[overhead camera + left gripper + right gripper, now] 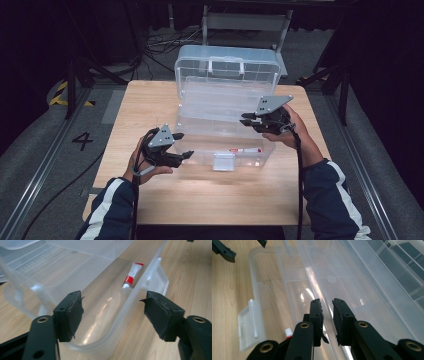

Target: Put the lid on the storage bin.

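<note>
Tube (pixel 132 275) inside clear box (pixel 200 137); latch (pixel 223 161) at front wall

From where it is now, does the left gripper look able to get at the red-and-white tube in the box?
Probably yes. The left gripper stands open at the end of the clear box, whose lid is up, and the tube lies uncovered along the front wall.

Premises present as a recording lab or studio: black-curtained surrounds, metal floor rails (pixel 35 170), hazard-striped tape (pixel 61 92), loose cables (pixel 160 47) and a lone wooden table (pixel 210 200) on grey flooring.
</note>
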